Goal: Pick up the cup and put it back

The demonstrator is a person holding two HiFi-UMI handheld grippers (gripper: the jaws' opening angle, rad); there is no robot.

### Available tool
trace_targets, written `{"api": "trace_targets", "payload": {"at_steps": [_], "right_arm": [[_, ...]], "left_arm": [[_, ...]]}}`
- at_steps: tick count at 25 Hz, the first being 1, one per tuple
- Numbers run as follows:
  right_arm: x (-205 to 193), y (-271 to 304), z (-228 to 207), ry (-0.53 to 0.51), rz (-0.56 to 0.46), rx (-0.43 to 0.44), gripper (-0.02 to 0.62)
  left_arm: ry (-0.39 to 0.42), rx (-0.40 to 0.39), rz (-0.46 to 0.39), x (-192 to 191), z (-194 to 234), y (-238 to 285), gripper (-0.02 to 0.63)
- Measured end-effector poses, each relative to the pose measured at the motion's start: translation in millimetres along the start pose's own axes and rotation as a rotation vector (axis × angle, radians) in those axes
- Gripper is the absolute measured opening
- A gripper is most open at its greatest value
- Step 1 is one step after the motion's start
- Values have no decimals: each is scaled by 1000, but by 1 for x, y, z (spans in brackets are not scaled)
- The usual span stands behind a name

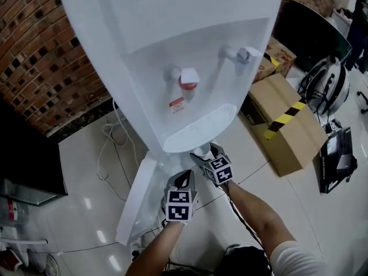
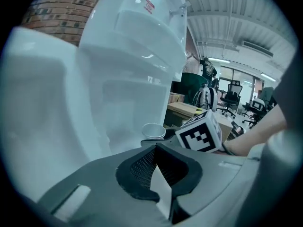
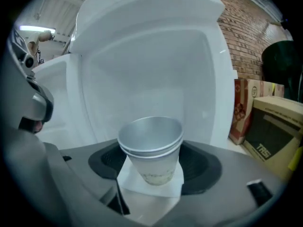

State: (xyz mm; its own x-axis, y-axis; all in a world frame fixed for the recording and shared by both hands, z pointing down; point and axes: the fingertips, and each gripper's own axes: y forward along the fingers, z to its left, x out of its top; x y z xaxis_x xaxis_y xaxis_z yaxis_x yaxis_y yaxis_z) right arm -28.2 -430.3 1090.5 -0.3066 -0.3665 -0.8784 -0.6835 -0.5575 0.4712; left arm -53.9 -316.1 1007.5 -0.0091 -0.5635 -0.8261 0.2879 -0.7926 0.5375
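Holding a white paper cup (image 3: 151, 150) upright, the right gripper (image 1: 205, 154) has its jaws clamped on the cup's sides. Cup rim looks doubled, one ring inside another. In the head view the cup sits low in front of the white water dispenser (image 1: 172, 50), just below its drip tray (image 1: 198, 128). Left gripper (image 1: 184, 180) just beside the right, jaws together, nothing between them. Cardboard box (image 1: 287, 125) on the floor to the right; brick wall (image 1: 40, 50) to the left.

Left gripper (image 2: 158, 169) jaws together, nothing between. Dead ahead: white dispenser (image 2: 132, 79) wall. Just past tips, slightly right: cup (image 2: 154, 130) rim beside marker cube (image 2: 201, 132); forearm (image 2: 255, 136) further right.
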Motion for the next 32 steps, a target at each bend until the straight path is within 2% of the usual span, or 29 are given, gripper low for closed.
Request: {"api": "trace_targets", "payload": {"at_steps": [7,10,15,20,24,26,32], "right_arm": [[-8,59,4,-2,-47,-23,348],[-11,77,6,-22,-58,-29,348],[-14,91,-5,18,-79,-57,351],[-13,94,-7,14,-74,-57,360],[-18,93,-7,27,-63,-25,426],[-20,89,-10,56,-61,-17,486],[-27,56,-16,116,-72,-50,497]], "left_arm": [[-101,15,-11,-27,15,-10,2],[-94,16,-6,-35,18,-14,2],[-118,32,-3,-38,29,-21,3],[-133,39,2,-39,36,-21,2],[-136,26,-1,-38,31,-17,2],[-137,22,-6,-36,30,-15,2],[-182,29,-21,-32,28,-14,2]]}}
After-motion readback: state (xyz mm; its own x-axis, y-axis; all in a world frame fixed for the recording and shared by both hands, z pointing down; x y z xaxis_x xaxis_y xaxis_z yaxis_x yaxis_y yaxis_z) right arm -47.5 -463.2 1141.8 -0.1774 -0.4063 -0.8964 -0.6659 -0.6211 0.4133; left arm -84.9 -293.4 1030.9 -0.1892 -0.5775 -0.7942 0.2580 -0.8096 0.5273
